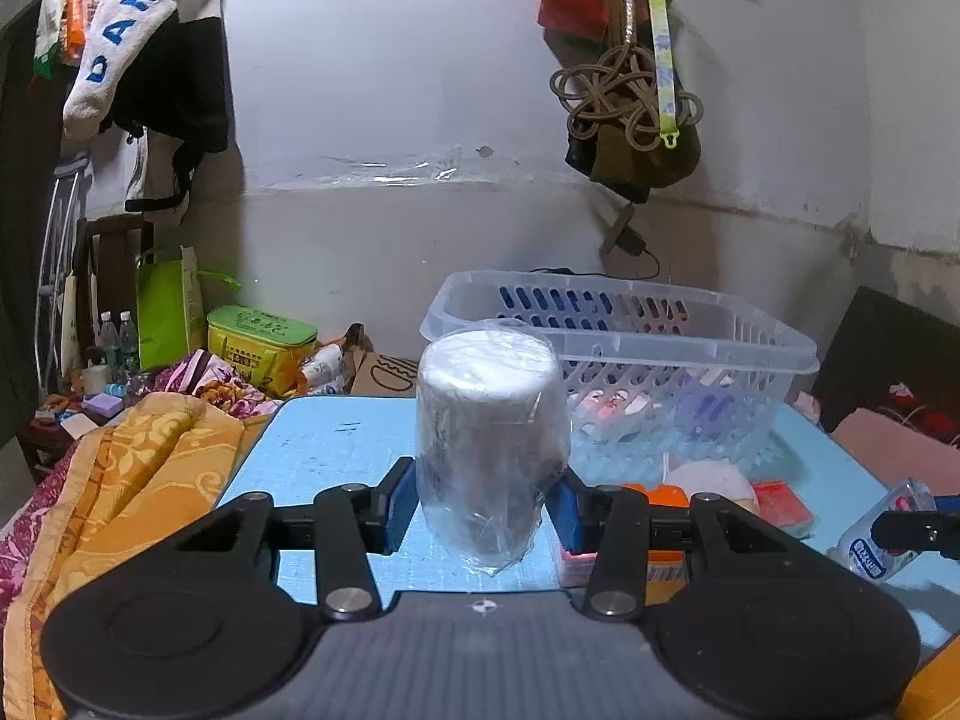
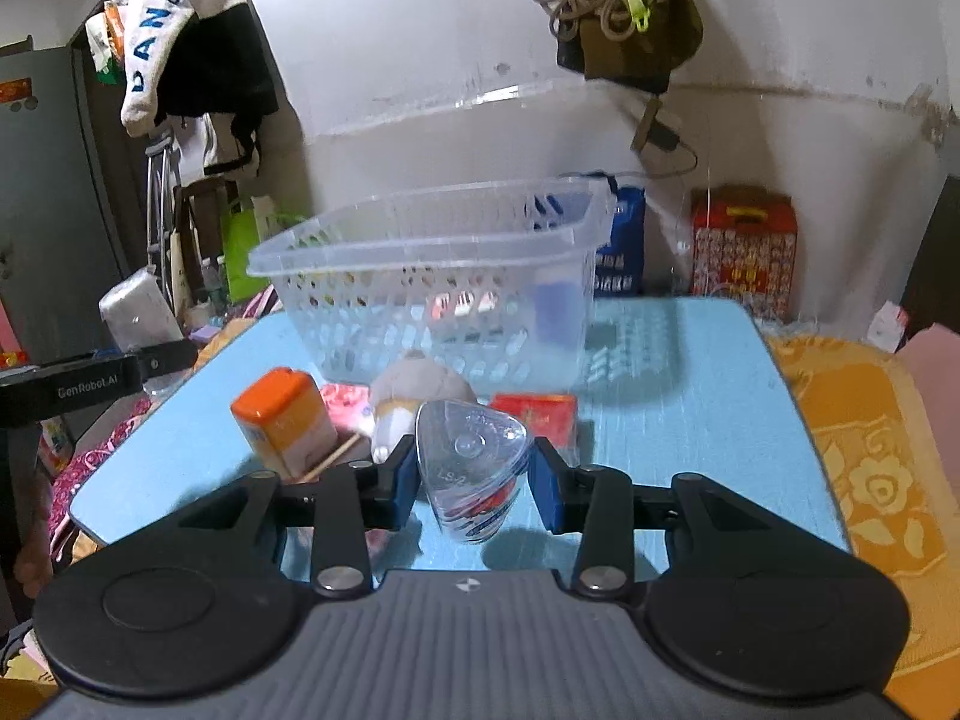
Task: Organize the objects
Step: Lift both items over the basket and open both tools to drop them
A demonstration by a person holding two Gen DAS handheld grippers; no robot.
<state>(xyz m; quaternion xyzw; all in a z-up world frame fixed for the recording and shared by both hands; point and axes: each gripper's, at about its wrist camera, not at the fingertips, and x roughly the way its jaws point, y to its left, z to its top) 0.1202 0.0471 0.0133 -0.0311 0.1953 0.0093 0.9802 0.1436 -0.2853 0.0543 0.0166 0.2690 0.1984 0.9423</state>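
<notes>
The left tongs (image 1: pixel 483 513) grip a wrapped roll (image 1: pixel 489 450) upright above the blue surface (image 1: pixel 336 444), and the right tongs (image 2: pixel 474 483) clamp a clear bottle (image 2: pixel 471 468), both just before the basket (image 2: pixel 432 282).

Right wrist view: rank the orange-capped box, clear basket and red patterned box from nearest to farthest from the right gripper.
From the right gripper:
1. orange-capped box, just ahead on its left.
2. clear basket, mid-table, straight ahead.
3. red patterned box, beyond the table's far right edge.
</notes>
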